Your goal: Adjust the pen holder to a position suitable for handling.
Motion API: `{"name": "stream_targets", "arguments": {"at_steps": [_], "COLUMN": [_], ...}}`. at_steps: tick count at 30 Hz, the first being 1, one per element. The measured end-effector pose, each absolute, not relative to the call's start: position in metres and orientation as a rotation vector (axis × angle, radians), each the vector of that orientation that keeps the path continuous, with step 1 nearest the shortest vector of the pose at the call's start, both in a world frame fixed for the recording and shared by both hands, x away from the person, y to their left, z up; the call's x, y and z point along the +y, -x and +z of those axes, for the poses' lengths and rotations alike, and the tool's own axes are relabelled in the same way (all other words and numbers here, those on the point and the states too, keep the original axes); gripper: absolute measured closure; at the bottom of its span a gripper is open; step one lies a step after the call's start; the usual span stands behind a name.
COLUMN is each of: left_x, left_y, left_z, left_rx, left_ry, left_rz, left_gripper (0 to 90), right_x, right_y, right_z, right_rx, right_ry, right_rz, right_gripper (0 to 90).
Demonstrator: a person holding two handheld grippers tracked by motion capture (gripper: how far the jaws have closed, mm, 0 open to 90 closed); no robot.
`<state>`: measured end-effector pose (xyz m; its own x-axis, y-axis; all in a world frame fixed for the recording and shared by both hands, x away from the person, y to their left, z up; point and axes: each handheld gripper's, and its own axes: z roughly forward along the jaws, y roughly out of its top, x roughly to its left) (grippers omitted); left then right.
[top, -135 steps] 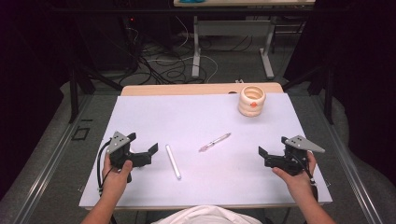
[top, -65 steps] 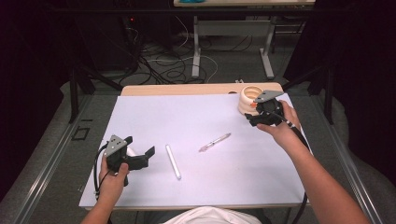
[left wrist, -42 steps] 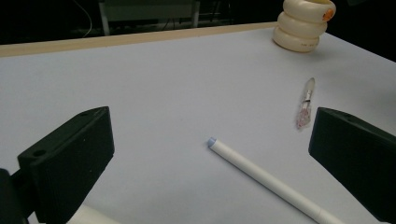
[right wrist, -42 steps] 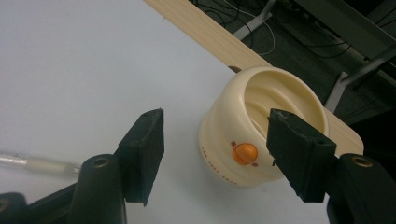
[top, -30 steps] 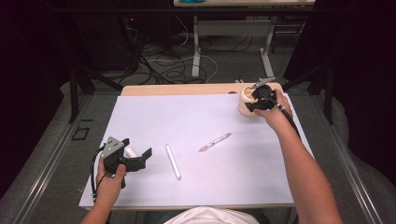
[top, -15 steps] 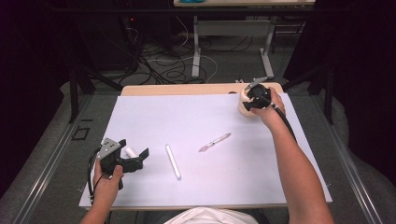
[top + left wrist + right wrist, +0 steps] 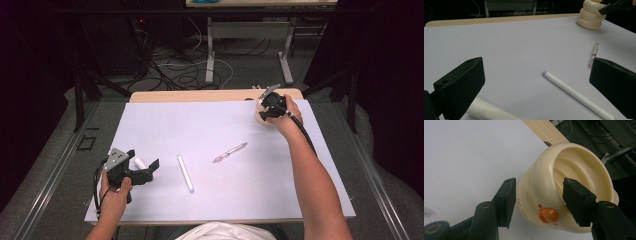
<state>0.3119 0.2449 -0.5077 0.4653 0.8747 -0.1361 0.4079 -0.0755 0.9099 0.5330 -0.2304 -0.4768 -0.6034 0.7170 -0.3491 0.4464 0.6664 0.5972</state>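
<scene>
In the high view the right claw has come onto the cream ribbed plastic cup at the far right of the white-covered bench, while the left claw stays near the front left, open and empty. The left gripper view shows its jaws wide apart, with a white pen and a clear pink pen lying beyond them. In the right gripper view the jaws straddle the cup's wall, one outside, one inside, not yet closed on it.

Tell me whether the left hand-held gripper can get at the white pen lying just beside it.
Probably yes. The left hand-held gripper has its jaws wide open, and the white pen lies flat on bare table cover just ahead of it. Only a short white tube sits near one jaw.
</scene>
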Motion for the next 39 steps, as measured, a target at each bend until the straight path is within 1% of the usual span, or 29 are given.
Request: {"name": "stream_targets", "arguments": {"at_steps": [4, 8, 9, 15, 21, 22, 23, 25, 39], "left_x": [0.2427, 0.2432, 0.2430, 0.2435, 0.2427, 0.2426, 0.2434, 0.2429, 0.2444], "left_y": [-0.3116, -0.3120, -0.3118, -0.3119, -0.3120, -0.3120, -0.3120, -0.3120, -0.3122], "left_z": [-0.5075, -0.5079, -0.5080, -0.5085, -0.5084, -0.5085, -0.5084, -0.5088, -0.5089], "left_rx": [1.106, 1.104, 1.110, 1.124, 1.116, 1.116, 1.113, 1.120, 1.121], "left_ry": [-1.690, -1.700, -1.692, -1.676, -1.680, -1.680, -1.692, -1.677, -1.691], "left_rz": [0.564, 0.571, 0.564, 0.559, 0.563, 0.563, 0.565, 0.561, 0.564], "left_gripper": [0.2, 0.2, 0.2, 0.2, 0.2, 0.2, 0.2, 0.2, 0.2], "right_x": [-0.2305, -0.2307, -0.2307, -0.2308, -0.2307, -0.2298, -0.2298, -0.2293, -0.2273], "right_y": [-0.5326, -0.5318, -0.5318, -0.5296, -0.5292, -0.5284, -0.5284, -0.5276, -0.5239], "right_z": [-0.4757, -0.4758, -0.4758, -0.4766, -0.4776, -0.4773, -0.4773, -0.4763, -0.4727], "right_rx": [2.315, 2.350, 2.350, 2.386, 2.416, 2.423, 2.423, 2.432, 2.441], "right_ry": [-0.882, -0.881, -0.881, -0.869, -0.846, -0.836, -0.836, -0.829, -0.793], "right_rz": [0.607, 0.588, 0.588, 0.546, 0.524, 0.521, 0.521, 0.506, 0.532], "right_gripper": [47.3, 53.1, 53.1, 64.1, 67.7, 70.5, 70.5, 74.2, 75.3]}}
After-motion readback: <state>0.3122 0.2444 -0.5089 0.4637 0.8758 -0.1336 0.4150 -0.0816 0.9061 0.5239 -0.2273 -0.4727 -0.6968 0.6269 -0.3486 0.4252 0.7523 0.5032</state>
